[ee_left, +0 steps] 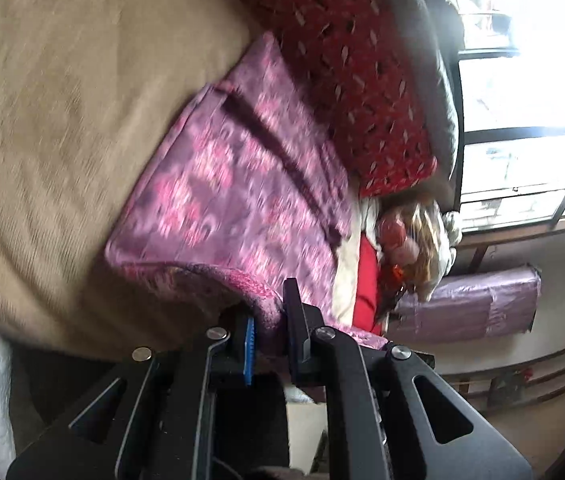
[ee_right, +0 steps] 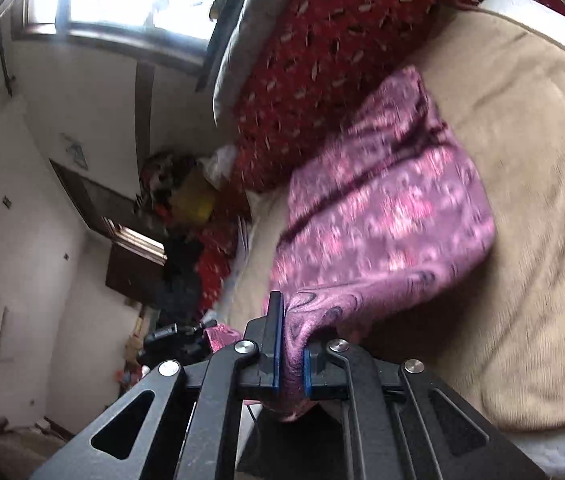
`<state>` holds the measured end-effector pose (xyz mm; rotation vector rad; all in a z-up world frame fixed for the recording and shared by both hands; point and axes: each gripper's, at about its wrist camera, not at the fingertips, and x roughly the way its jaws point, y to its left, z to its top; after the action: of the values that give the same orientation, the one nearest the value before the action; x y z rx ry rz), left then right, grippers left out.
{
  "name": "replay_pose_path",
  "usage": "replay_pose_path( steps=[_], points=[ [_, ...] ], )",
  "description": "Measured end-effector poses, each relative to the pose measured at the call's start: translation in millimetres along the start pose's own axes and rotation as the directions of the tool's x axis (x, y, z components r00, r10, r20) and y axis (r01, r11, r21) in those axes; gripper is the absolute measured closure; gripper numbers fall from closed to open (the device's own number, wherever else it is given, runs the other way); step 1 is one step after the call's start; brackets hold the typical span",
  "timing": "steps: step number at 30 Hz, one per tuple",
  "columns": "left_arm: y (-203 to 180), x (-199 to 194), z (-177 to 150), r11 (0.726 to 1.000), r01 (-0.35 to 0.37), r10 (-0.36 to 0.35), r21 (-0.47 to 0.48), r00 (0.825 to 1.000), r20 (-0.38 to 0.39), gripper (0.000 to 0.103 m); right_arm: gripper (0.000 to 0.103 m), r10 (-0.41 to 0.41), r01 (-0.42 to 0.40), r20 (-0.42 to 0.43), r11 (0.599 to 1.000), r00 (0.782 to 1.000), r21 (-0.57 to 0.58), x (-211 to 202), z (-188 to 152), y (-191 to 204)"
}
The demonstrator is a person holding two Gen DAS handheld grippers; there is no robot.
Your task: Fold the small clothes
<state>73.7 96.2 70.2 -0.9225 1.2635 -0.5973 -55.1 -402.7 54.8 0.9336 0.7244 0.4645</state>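
Observation:
A purple cloth with a pink flower pattern (ee_left: 234, 184) lies on a tan blanket (ee_left: 62, 120) over a bed. My left gripper (ee_left: 268, 320) is shut on the cloth's near edge, which bunches between the blue pads. In the right wrist view the same cloth (ee_right: 386, 216) is lifted and draped, and my right gripper (ee_right: 292, 344) is shut on another part of its edge. The cloth's far end rests on the tan blanket (ee_right: 522, 200). Both views are blurred by motion.
A red patterned quilt (ee_left: 354, 72) and a grey pillow (ee_left: 430, 60) lie behind the cloth, also seen in the right wrist view (ee_right: 322, 60). A pile of mixed clothes (ee_left: 410, 248) sits at the bed's end. A bright window (ee_left: 522, 80) and a wall are beyond.

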Motion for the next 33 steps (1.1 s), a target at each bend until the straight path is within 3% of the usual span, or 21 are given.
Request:
replay_pose_path(
  steps=[11, 22, 25, 30, 33],
  points=[
    [-19, 33, 90, 0.999, -0.043, 0.040, 0.032, 0.996, 0.080, 0.093, 0.096, 0.034, -0.041, 0.080, 0.995, 0.996, 0.093, 41, 86, -28],
    [-40, 121, 223, 0.997, -0.072, 0.072, -0.002, 0.989, 0.131, 0.093, 0.096, 0.006, -0.033, 0.161, 0.986, 0.987, 0.165, 114, 192, -80],
    [-45, 149, 251, 0.991, -0.130, 0.129, 0.001, 0.983, 0.133, 0.093, 0.096, -0.052, 0.010, 0.187, 0.976, 0.981, 0.219, 135, 221, -105],
    [-35, 196, 277, 0.965, -0.261, 0.262, -0.017, 0.962, 0.076, 0.093, 0.092, -0.141, 0.091, 0.121, 0.933, 0.983, 0.347, 166, 242, -147],
    [-29, 201, 285, 0.966, -0.256, 0.258, -0.039, 0.965, 0.051, 0.093, 0.091, -0.130, 0.081, 0.087, 0.902, 0.988, 0.423, 172, 251, -158]
  ],
)
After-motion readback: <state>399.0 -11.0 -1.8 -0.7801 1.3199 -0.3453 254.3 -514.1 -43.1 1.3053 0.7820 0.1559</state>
